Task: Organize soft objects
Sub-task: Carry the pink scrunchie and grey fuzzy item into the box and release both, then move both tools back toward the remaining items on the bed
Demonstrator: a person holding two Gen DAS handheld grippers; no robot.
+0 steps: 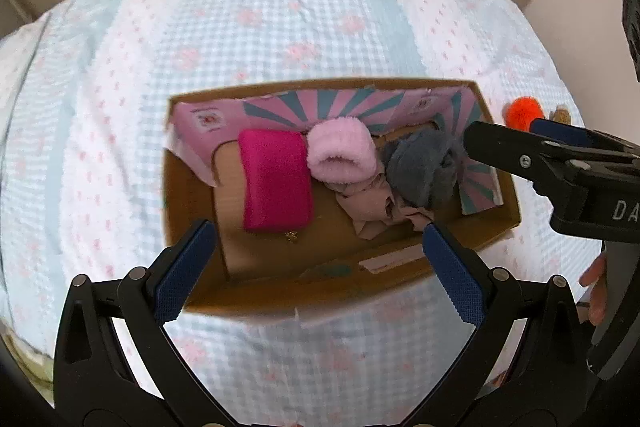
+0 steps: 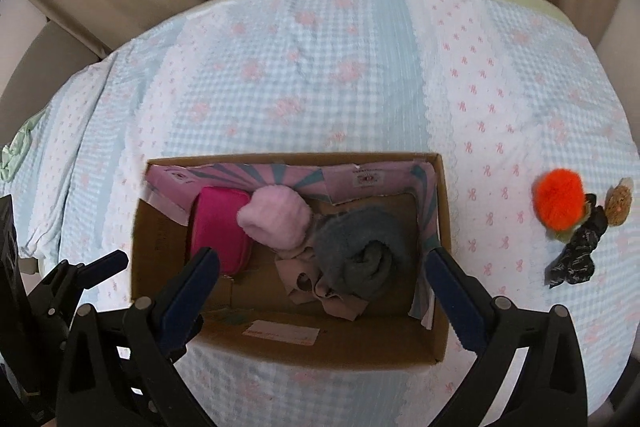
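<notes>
From my left tool (image 1: 320, 259) I look down into the open cardboard box (image 1: 192, 195) sitting on the gingham bedspread (image 1: 280, 27); its blue pads are spread wide with nothing between them, hovering above the box's near wall. Inside the box, going left to right, I see the magenta pouch (image 1: 276, 179) lying flat at the left end, the pale pink fuzzy roll (image 1: 340, 155) touching its upper right corner, the beige crumpled cloth (image 1: 372, 207) under and in front of that roll, and the grey fuzzy roll (image 1: 420, 171) pressed against the pink one on the right (the box's inner flaps show a pink and teal sunburst print). My right tool (image 2: 320, 275) is likewise spread wide and empty, above the right half of the box, its pads framing the grey roll from above without touching it. Well to the right of the box, out on the bedspread, lie the orange pompom (image 2: 560, 203), a dark patterned scrunchie (image 2: 576, 251) just beside and below it, and a small tan fuzzy thing (image 2: 618, 203) at the far right; I cannot tell what that last one is.
</notes>
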